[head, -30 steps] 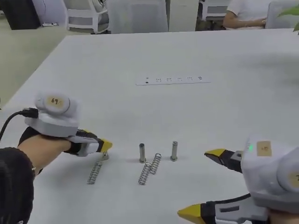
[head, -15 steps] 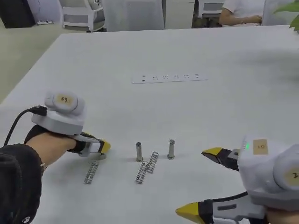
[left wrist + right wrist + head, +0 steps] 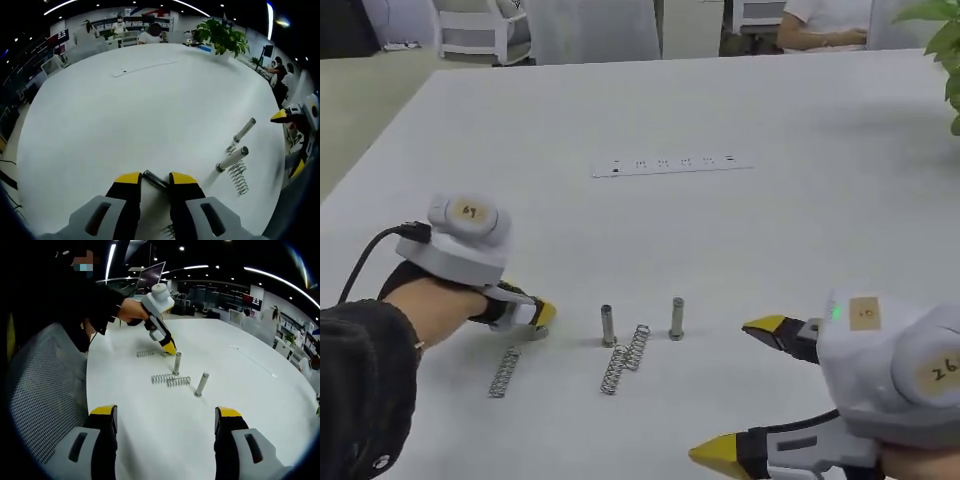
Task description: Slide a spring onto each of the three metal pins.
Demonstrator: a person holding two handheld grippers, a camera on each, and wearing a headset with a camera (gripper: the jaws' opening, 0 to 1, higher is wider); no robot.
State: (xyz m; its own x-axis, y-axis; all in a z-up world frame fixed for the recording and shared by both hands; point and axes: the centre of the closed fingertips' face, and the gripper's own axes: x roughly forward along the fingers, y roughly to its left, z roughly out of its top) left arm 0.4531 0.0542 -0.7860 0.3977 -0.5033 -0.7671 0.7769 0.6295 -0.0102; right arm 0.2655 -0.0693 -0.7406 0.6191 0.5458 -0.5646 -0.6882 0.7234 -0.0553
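Note:
Two metal pins (image 3: 608, 325) (image 3: 677, 318) stand upright mid-table. A third pin (image 3: 155, 179) lies low on the table between the jaws of my left gripper (image 3: 538, 318), which is shut on it. In the left gripper view that gripper (image 3: 155, 179) has its yellow tips close together. Three springs lie flat: one (image 3: 503, 372) just in front of the left gripper, two (image 3: 613, 370) (image 3: 638, 347) by the standing pins. My right gripper (image 3: 740, 392) is open with nothing in it, right of the pins. From the right gripper (image 3: 165, 413) I see the pins (image 3: 176, 363) (image 3: 201, 384) and the paired springs (image 3: 170, 380).
A white power strip (image 3: 670, 165) lies farther back on the white table (image 3: 800, 230). Chairs and a seated person are beyond the far edge. Plant leaves (image 3: 945, 40) hang over the far right corner.
The head camera has shifted, so the picture has moved left. My left gripper has edged slightly towards the standing pins, still closed on its pin. The right gripper stays open in place.

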